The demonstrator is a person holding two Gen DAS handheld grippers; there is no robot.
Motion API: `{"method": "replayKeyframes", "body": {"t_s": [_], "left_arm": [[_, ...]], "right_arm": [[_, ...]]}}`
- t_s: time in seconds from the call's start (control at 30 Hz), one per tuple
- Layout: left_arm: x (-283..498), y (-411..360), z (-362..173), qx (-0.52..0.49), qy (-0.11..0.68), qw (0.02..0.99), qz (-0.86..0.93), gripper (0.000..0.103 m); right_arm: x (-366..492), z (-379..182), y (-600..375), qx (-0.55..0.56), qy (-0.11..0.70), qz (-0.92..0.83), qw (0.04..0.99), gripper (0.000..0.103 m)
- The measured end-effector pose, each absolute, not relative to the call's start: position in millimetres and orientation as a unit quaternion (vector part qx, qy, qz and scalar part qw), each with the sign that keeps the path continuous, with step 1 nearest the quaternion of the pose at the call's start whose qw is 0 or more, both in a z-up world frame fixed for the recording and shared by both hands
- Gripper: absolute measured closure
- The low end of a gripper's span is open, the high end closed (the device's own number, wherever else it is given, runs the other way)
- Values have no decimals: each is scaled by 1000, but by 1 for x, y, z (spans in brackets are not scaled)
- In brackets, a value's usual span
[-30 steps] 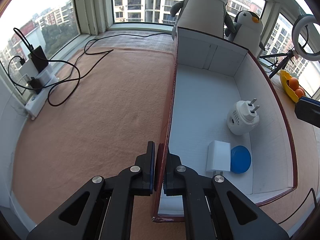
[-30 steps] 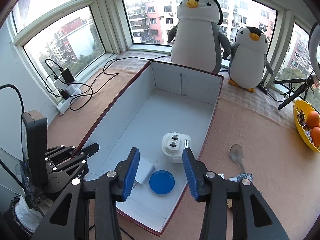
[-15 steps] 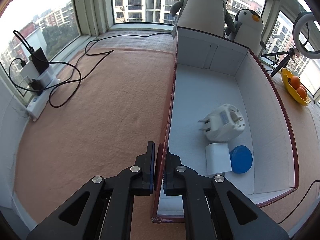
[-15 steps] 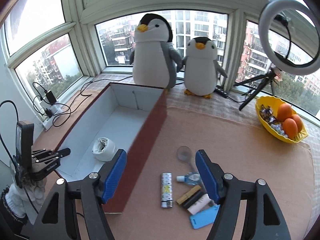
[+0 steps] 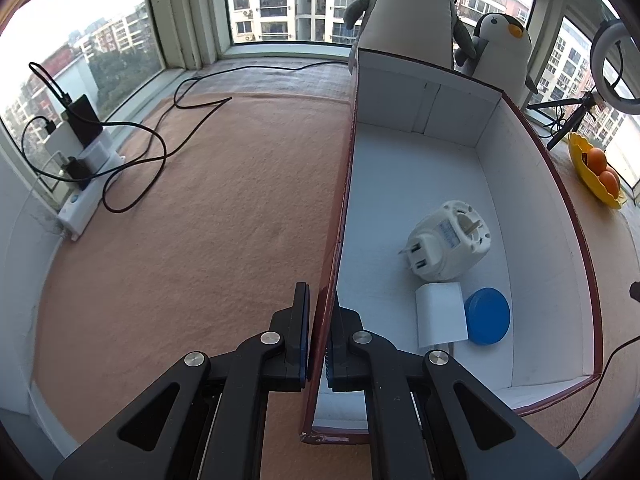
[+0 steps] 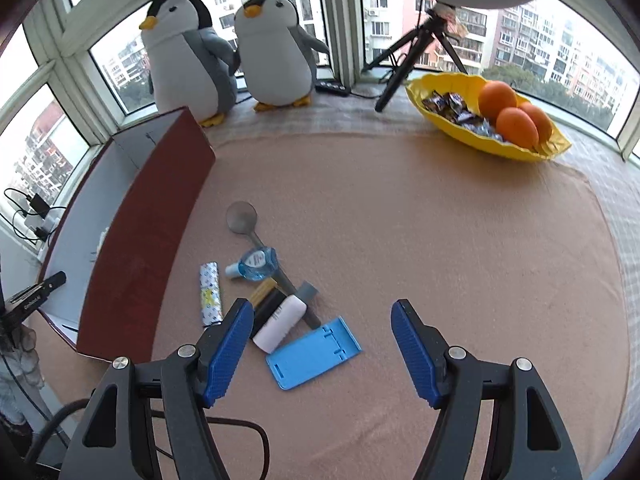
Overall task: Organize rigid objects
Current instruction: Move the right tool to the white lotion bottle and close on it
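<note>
Left wrist view: a power strip (image 5: 86,184) with chargers and black cables lies at the far left edge of the tan worktop (image 5: 192,216). The left hand-held gripper (image 5: 318,334) is closed on the near left wall of the box (image 5: 340,216), one finger outside the wall and one inside. The box is dark red outside and white inside, and it stands open-topped on the worktop. On its floor, a white plug adapter (image 5: 448,242) lies on its side near the middle. Just in front of it lies a white block (image 5: 440,316), which touches a blue disc (image 5: 487,316) on its right. Two plush penguins (image 5: 412,12) stand behind the box. A yellow bowl (image 5: 592,176) with oranges sits at the far right.

Right wrist view: the box (image 6: 148,240) occupies the left side. To its right, a cluster of loose items lies on the worktop: a foil-wrapped stick (image 6: 210,294), a small blue bottle (image 6: 256,264), a spoon (image 6: 242,220), a white case (image 6: 280,322) and a blue phone stand (image 6: 314,352). The bottle rests across the spoon handle. The right hand-held gripper (image 6: 322,354) is wide open and holds nothing; the phone stand lies between its fingers (image 6: 228,354). The yellow bowl (image 6: 484,120) is well apart at the upper right.
</note>
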State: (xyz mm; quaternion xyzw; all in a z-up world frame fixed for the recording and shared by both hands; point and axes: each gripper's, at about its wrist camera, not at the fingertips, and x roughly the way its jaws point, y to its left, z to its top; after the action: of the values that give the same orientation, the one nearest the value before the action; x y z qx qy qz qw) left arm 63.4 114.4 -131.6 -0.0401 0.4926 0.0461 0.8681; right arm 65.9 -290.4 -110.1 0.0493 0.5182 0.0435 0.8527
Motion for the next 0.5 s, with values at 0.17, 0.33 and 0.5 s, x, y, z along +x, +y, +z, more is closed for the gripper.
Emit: {"method": "replayKeyframes", "body": {"t_s": [0.17,0.33,0.5], "left_arm": [[63,113,-131,-40,494,867,50,98],[62,113,-131,-40,496,866,54,97],[60,113,-131,-40,496,865,57,97]], "right_arm": [[59,-134,-294,44,536,50,842,38],[54,-145,-284,11,543,60,837,39],[57,-150,-282,15,549,74,832,39]]}}
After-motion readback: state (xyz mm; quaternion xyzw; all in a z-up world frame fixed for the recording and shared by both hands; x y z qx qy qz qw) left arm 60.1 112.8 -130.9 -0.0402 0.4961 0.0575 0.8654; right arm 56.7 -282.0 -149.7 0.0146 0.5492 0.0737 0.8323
